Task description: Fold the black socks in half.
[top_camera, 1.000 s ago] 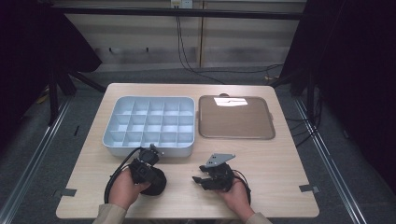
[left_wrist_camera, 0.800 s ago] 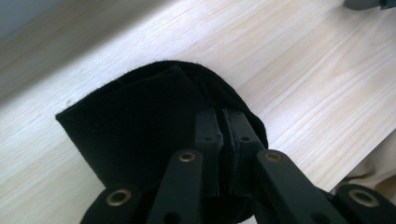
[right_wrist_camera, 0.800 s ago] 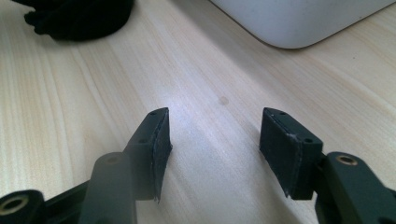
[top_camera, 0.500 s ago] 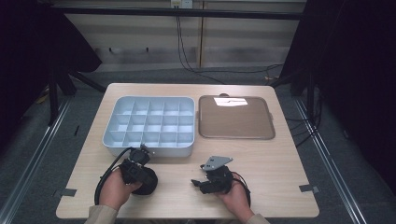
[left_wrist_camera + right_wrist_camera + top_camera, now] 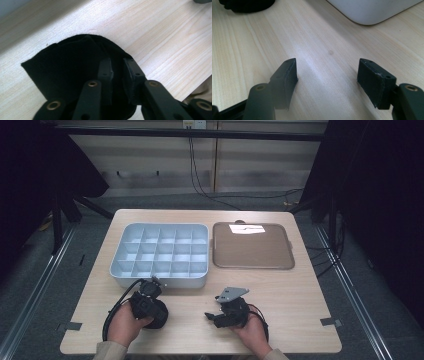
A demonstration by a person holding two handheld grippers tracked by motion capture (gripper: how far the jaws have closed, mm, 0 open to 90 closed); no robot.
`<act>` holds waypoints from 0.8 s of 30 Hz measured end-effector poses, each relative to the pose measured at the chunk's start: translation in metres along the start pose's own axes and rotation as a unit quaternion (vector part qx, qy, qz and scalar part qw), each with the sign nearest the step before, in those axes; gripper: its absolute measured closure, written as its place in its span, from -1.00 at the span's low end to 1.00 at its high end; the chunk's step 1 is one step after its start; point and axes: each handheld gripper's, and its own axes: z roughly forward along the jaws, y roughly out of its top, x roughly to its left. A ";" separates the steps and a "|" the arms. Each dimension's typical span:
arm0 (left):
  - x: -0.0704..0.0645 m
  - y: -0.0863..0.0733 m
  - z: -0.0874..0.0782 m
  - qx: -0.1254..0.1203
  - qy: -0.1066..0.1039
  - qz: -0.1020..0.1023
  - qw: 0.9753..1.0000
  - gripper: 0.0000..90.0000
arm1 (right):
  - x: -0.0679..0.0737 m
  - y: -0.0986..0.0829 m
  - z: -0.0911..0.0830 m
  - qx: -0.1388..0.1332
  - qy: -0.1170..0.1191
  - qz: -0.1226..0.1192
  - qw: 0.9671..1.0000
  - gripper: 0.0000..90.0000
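Left gripper [image 5: 117, 72]: we see its jaws nearly together, pinching a fold of the black cloth [image 5: 65, 67] (a soft dark piece lying on the wooden table [image 5: 280, 295], near the grey compartment tray [image 5: 165, 252]); right gripper [image 5: 327, 75] hovers just above bare wood, jaws wide apart.

One black cloth [image 5: 67, 65], two trays [image 5: 160, 252]

A light wooden table [image 5: 300, 305] carries a white compartment tray [image 5: 161, 254] at its middle. Just right of the tray lies a brown flat tray [image 5: 252, 247]. Near the compartment tray's front edge, toward the person, a black cloth [image 5: 65, 65] lies on the wood.
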 end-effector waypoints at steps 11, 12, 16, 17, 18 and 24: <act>-0.003 0.000 -0.002 -0.001 -0.003 -0.005 1.000 0.55 | 0.000 0.000 0.000 0.001 -0.002 0.000 1.000 -0.29; -0.003 0.000 -0.002 0.001 -0.002 -0.004 1.000 0.55 | 0.000 0.000 0.000 0.000 -0.002 0.001 1.000 -0.29; -0.002 0.000 -0.002 0.002 -0.005 -0.008 1.000 0.55 | 0.000 0.000 0.000 0.000 -0.002 0.001 1.000 -0.29; -0.002 0.001 -0.002 0.003 -0.003 -0.006 1.000 0.55 | 0.000 0.000 0.000 0.000 -0.001 0.001 1.000 -0.29; -0.003 0.000 -0.001 0.001 -0.003 -0.007 1.000 0.55 | 0.000 0.000 0.000 0.001 -0.002 0.001 1.000 -0.29; -0.004 0.000 -0.004 -0.002 -0.004 -0.014 1.000 0.51 | 0.000 0.000 0.000 0.000 -0.003 0.001 1.000 -0.29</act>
